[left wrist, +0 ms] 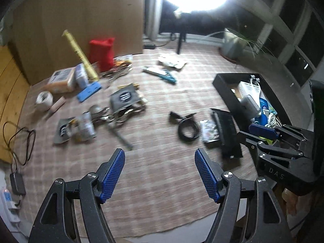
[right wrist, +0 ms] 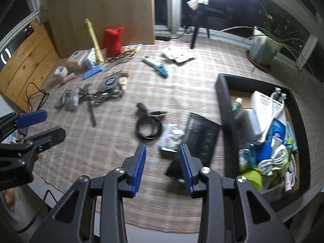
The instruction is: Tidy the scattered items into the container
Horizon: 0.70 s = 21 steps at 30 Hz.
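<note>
— Tongs first: how do they stand?

— Left tongs (left wrist: 160, 175) tilt steeply down over the checked mat (left wrist: 162, 105), blue pads wide apart, released, with only bare mat between them. Right tongs (right wrist: 163, 169) tilt down the same way, pads parted less widely, also released; a black mesh pouch (right wrist: 202, 135) lies on the mat just past the right pad, not gripped.

— Where is the container?

— Black tray (right wrist: 222, 101) sits at the right edge of the mat, already crowded with a white booklet, blue items, a white cable and green cloth. The mesh pouch lies against the tray's near-left wall, with a small clear packet (right wrist: 171, 139) touching the pouch on the side away from the tray.

— And the scattered things?

— Coiled black cable (right wrist: 148, 128) lies left of the tray, beyond the packet. A teal tool (right wrist: 156, 65) lies farther back from the tray. Well apart from the tray, at the mat's far-left side, sit a red bag (right wrist: 112, 40), a yellow tube (right wrist: 94, 40) leaning on a wooden board, a tape roll (right wrist: 60, 71), a blue block (right wrist: 92, 71) and a heap of metal pieces and pouches; blur hides their detail.

— Room to move?

— Open mat stretches from the tray's left wall toward both tongs, bare in the near half. The mat's rounded near edge curves just below the tongs.
</note>
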Each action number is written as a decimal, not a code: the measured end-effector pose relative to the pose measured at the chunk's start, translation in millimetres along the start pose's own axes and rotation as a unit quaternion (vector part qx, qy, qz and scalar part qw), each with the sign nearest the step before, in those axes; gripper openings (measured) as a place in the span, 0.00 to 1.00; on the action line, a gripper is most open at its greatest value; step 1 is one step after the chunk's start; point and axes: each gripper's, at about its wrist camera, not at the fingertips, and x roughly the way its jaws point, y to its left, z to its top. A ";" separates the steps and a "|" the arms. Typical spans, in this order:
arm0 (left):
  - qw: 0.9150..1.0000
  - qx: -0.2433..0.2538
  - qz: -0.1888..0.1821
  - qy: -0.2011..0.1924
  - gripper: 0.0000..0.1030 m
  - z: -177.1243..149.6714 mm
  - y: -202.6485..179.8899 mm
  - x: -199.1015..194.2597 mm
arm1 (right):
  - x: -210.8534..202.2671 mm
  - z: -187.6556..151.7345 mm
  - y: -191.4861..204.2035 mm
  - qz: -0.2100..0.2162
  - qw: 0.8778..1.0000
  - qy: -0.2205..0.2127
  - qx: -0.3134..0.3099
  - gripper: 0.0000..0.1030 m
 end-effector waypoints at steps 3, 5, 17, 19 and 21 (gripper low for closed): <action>1.000 -0.009 0.000 -0.003 0.73 -5.0 21.3 -5.4 | 4.7 1.8 20.2 0.001 1.000 0.002 -0.007 0.33; 1.000 -0.015 -0.001 -0.004 0.73 -8.2 34.4 -8.1 | 8.8 2.9 33.5 0.001 1.000 0.004 -0.010 0.33; 0.999 -0.032 0.005 0.003 0.73 -21.6 86.3 -10.8 | 21.4 2.3 87.2 0.000 1.000 0.006 -0.013 0.33; 0.999 -0.034 0.002 0.003 0.73 -23.9 90.0 -10.7 | 22.7 1.8 91.5 0.001 1.000 0.007 -0.014 0.33; 0.999 -0.035 0.001 0.001 0.74 -26.7 91.9 -11.3 | 23.7 1.2 95.8 0.001 1.000 0.007 -0.015 0.33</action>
